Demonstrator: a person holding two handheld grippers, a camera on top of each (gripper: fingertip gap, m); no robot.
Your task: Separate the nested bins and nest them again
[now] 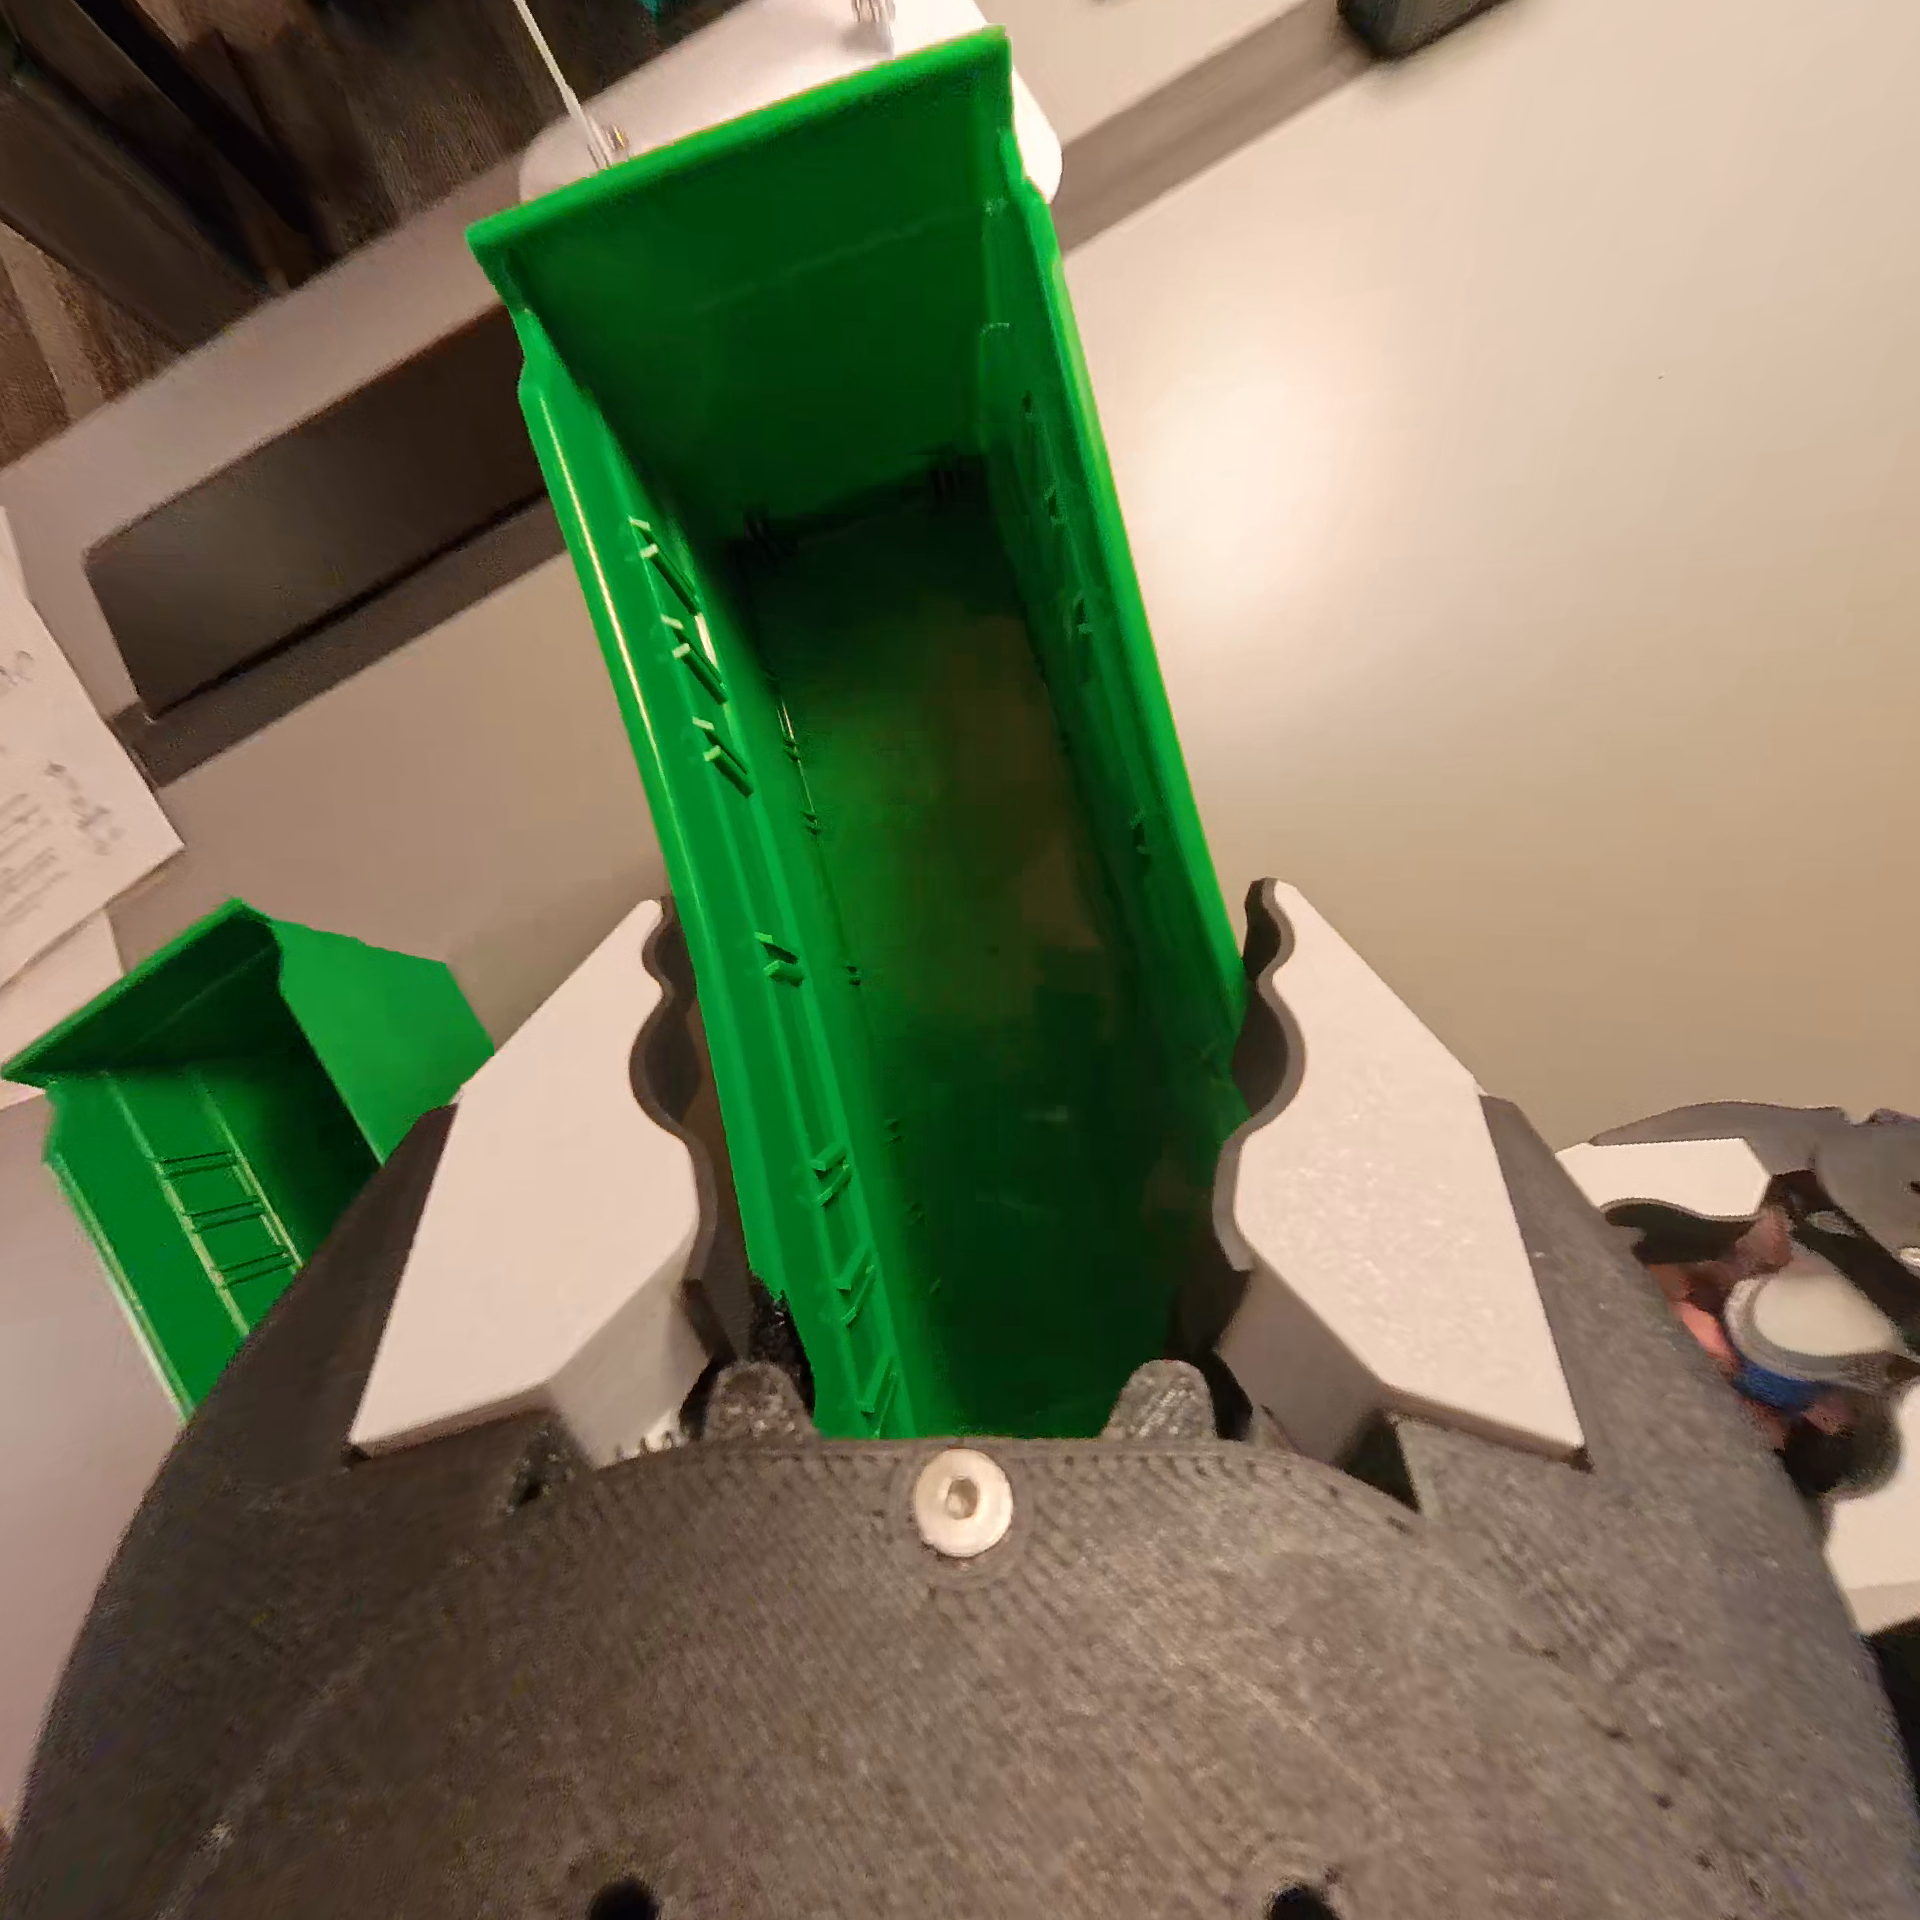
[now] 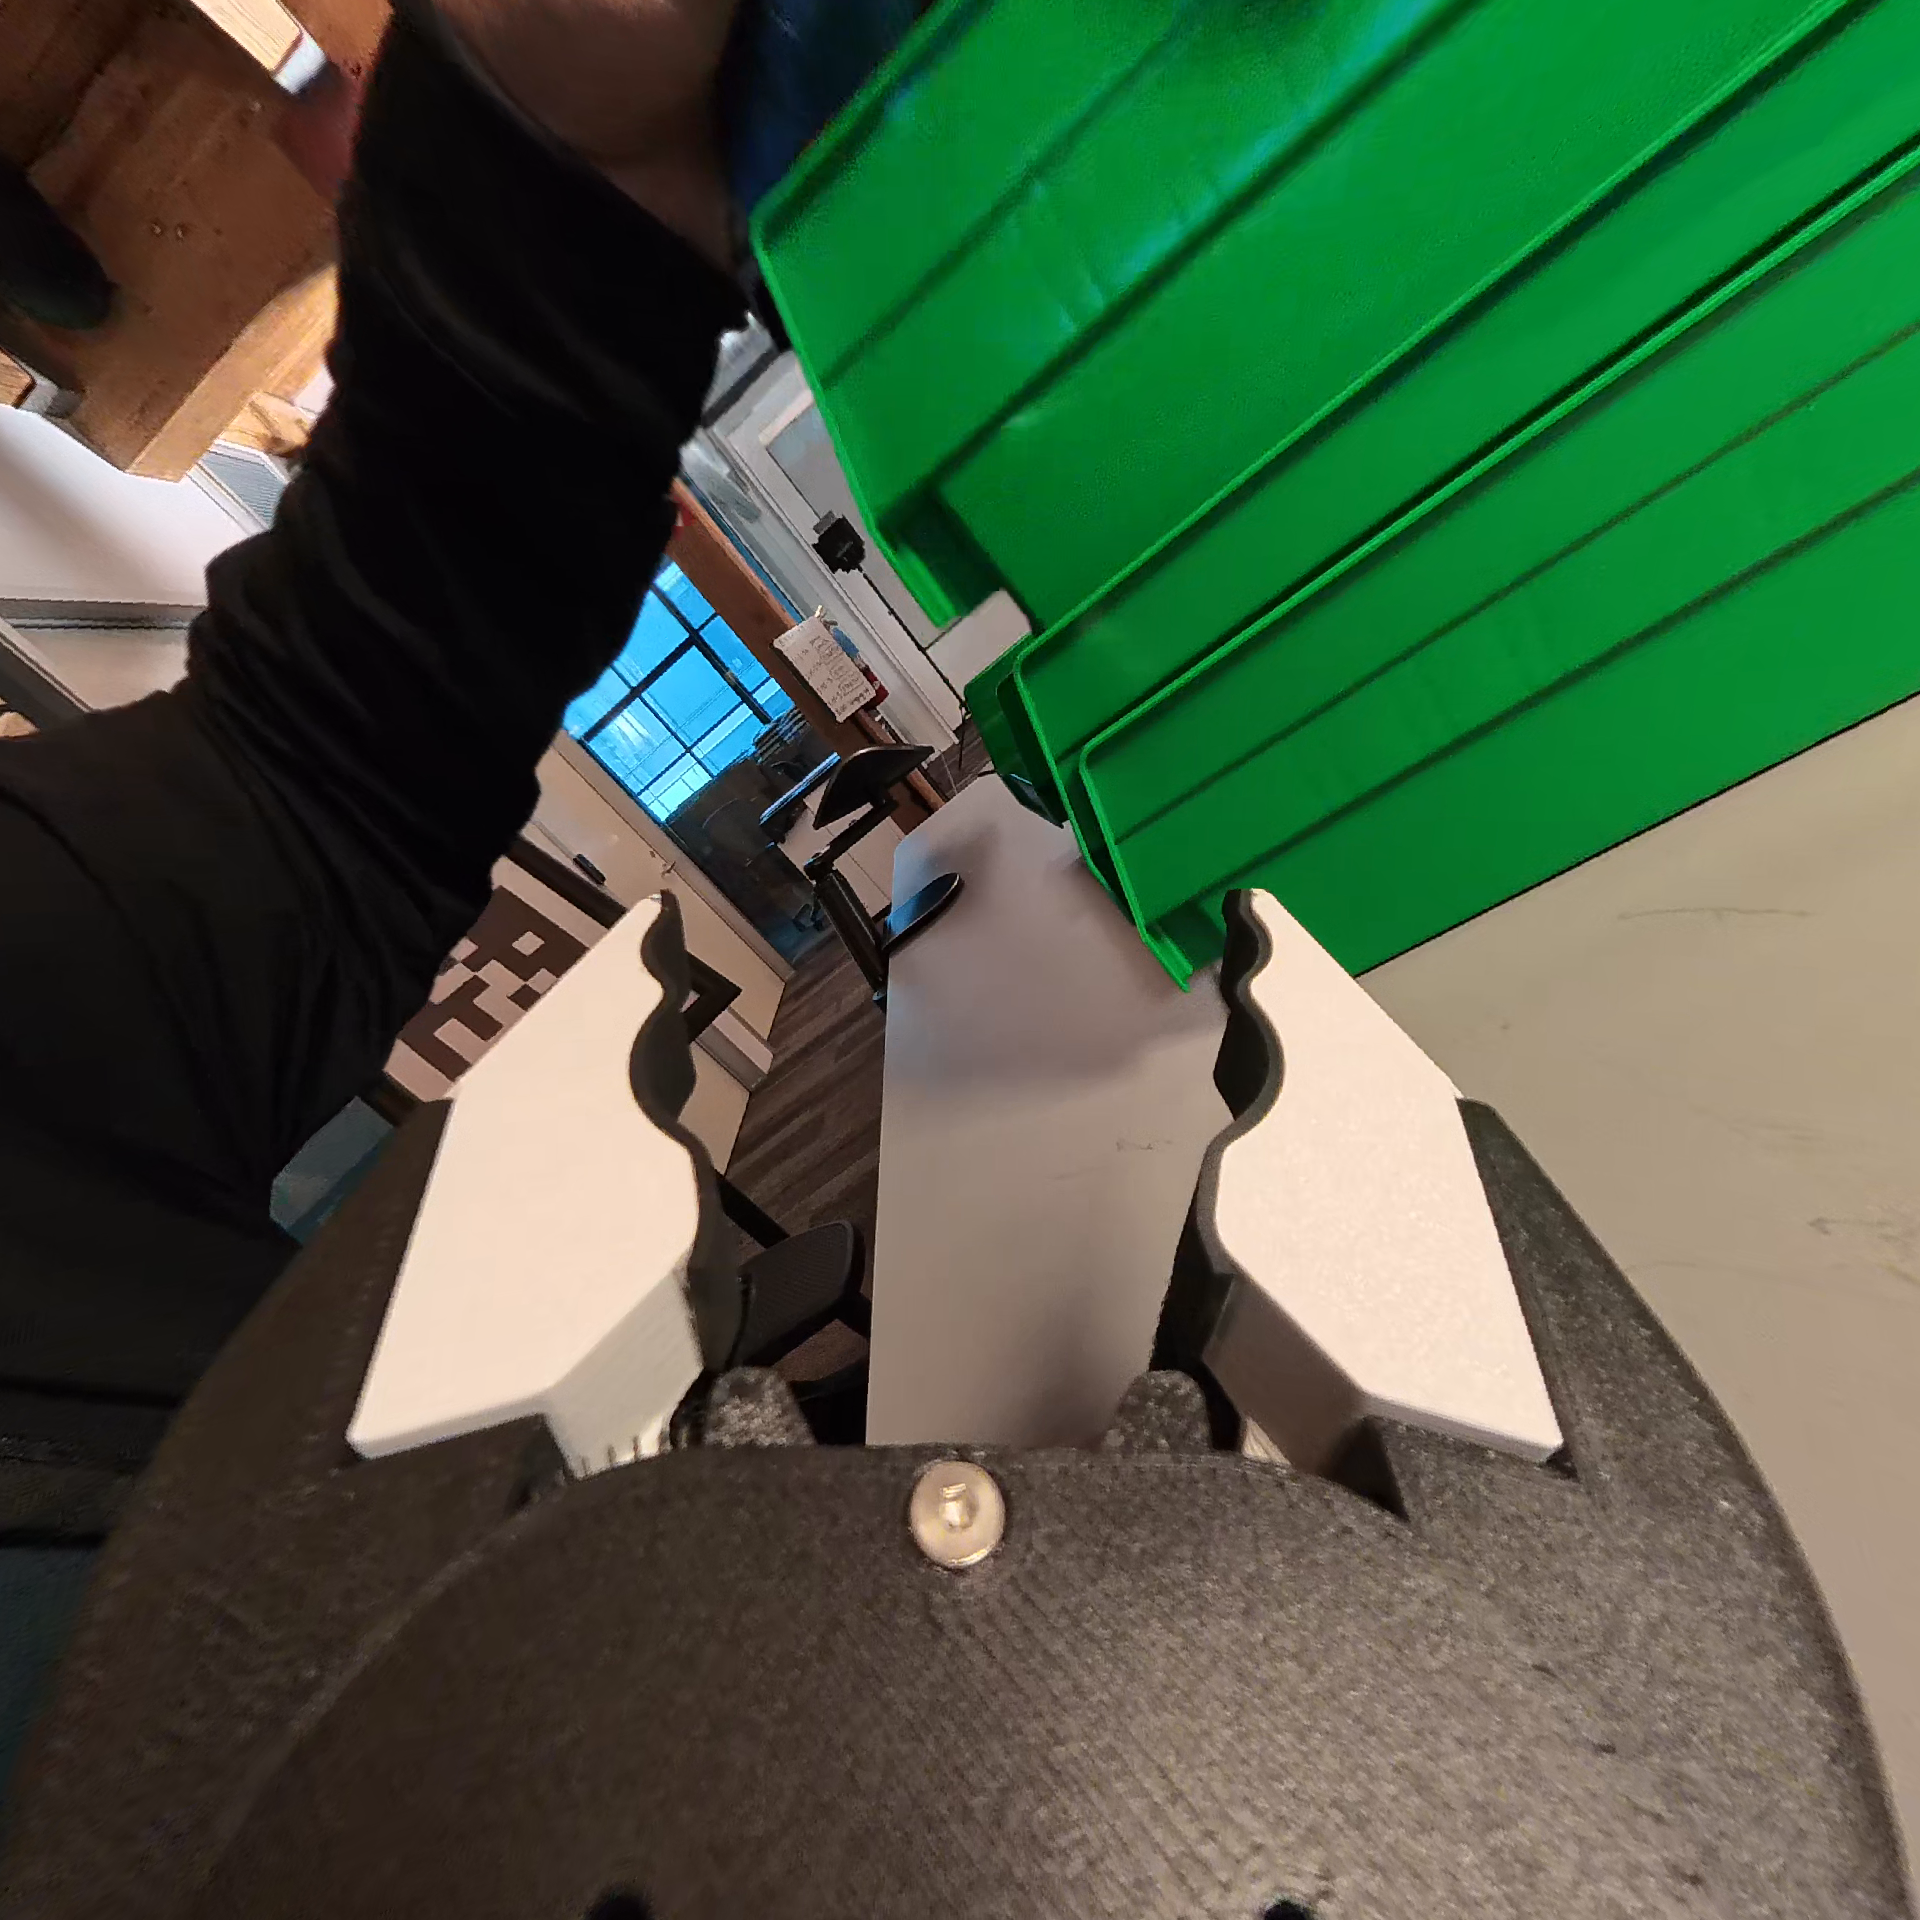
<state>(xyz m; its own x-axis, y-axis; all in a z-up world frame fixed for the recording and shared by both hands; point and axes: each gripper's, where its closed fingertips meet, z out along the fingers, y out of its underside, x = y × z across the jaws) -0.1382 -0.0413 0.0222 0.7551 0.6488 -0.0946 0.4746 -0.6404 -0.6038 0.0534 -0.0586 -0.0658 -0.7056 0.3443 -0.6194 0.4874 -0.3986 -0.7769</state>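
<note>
In the left wrist view my left gripper (image 1: pixel 956 997) is shut on a long green bin (image 1: pixel 831 520). Both pads press its side walls, and it points away from me above the pale table (image 1: pixel 1558 520). The same bin (image 2: pixel 1143 312) hangs in the air in the right wrist view. Below it, two more green bins (image 2: pixel 1507 727) lie nested on the table (image 2: pixel 1662 1143). My right gripper (image 2: pixel 945 997) is open and empty, with its right fingertip (image 2: pixel 1262 966) just beside the lower bin's corner. A green bin (image 1: pixel 208 1143) also shows at the lower left of the left wrist view.
A sheet of paper (image 1: pixel 52 779) lies at the left, beyond a dark gap between tables (image 1: pixel 312 540). A white round object (image 1: pixel 1018 114) stands behind the held bin. A person's black sleeve (image 2: pixel 364 623) fills the left of the right wrist view. The table edge (image 2: pixel 883 1091) drops to the floor.
</note>
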